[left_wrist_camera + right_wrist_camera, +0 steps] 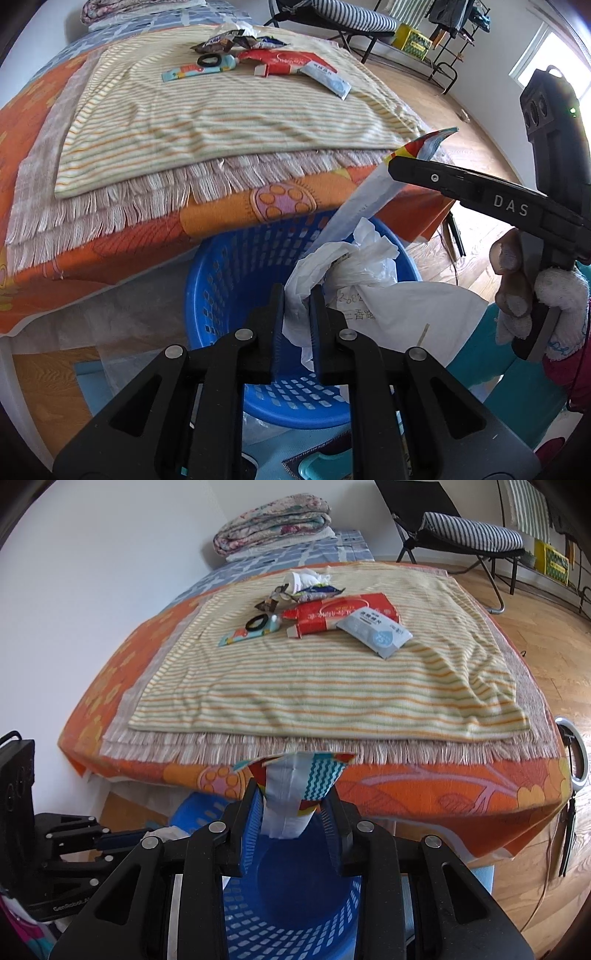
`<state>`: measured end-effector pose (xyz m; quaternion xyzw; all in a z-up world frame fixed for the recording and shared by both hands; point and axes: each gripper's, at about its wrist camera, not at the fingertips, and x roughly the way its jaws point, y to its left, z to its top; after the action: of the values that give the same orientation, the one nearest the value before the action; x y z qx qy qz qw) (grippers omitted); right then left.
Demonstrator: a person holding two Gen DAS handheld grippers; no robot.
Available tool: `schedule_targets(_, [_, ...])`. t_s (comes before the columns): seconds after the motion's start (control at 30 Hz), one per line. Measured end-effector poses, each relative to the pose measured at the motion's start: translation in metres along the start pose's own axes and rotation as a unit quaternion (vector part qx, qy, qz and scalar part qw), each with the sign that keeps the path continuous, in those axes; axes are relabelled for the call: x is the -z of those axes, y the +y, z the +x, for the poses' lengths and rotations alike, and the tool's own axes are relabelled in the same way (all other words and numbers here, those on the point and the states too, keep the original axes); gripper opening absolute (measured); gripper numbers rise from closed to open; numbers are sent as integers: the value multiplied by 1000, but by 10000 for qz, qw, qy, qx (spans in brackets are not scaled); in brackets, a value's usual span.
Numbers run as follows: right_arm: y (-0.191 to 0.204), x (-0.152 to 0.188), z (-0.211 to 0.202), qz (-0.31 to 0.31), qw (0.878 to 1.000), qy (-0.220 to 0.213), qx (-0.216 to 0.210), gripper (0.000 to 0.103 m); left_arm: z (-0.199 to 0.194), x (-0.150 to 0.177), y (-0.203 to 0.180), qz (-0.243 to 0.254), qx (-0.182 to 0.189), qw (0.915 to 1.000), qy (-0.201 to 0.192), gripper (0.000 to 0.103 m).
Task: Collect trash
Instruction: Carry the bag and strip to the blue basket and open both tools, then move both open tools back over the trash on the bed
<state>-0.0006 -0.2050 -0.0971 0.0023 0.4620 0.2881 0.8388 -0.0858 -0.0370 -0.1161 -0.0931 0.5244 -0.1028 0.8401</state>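
A blue perforated basket (229, 280) stands on the floor below the bed's near edge; it also shows in the right wrist view (288, 915). My left gripper (297, 295) is shut on crumpled white paper trash (354, 266) over the basket. My right gripper (291, 794) holds a long colourful snack wrapper (295, 786) between its fingers above the basket; the wrapper also shows in the left wrist view (369, 199). More trash lies on the striped towel (314, 686): a red box (340, 614), a grey-blue packet (376, 631), a teal tube (247, 633) and small wrappers (314, 590).
The bed has an orange patterned cover (443, 790) and a fringed mat (332, 749). A folded quilt (273, 524) lies at the far end. A folding chair with a striped cushion (469, 531) stands on the wooden floor (546, 635) to the right.
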Motion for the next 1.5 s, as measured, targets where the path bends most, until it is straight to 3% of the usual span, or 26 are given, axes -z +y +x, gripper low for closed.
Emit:
schedule_targets(0.1, [-1, 3, 2, 22, 10000, 75, -9, 30, 1, 1, -1, 0, -17, 10000, 16, 35])
schedule_targets(0.2, [1, 5, 5, 18, 9999, 148, 6, 31, 0, 0, -1, 9, -69, 10000, 11, 47])
schedule_targets(0.27, [1, 6, 7, 32, 9998, 203, 1, 40, 1, -1, 0, -17, -99, 9999, 12, 51])
schedule_targets(0.37, [1, 8, 8, 63, 9997, 244, -19, 57, 2, -2, 2, -41, -112, 9999, 40, 51])
schedule_targets(0.57, [-1, 8, 12, 154, 9992, 381, -16, 66, 5, -3, 3, -66, -148, 9998, 92, 52])
schedule_targets(0.67, [-3, 8, 15, 215, 9987, 453, -27, 67, 5, -4, 3, -80, -161, 9998, 73, 63])
schedule_targets(0.93, [-8, -1, 13, 355, 9982, 477, -104, 72, 5, -16, 3, -40, -178, 9998, 95, 63])
schedule_targets(1.2, [-20, -29, 7, 518, 9979, 350, -152, 72, -8, -51, 18, -105, -270, 9995, -103, 63])
schedule_targets(1.5, [-31, -72, 6, 42, 9998, 193, 24, 72, -16, -102, 33, -31, -390, 9984, -412, 63])
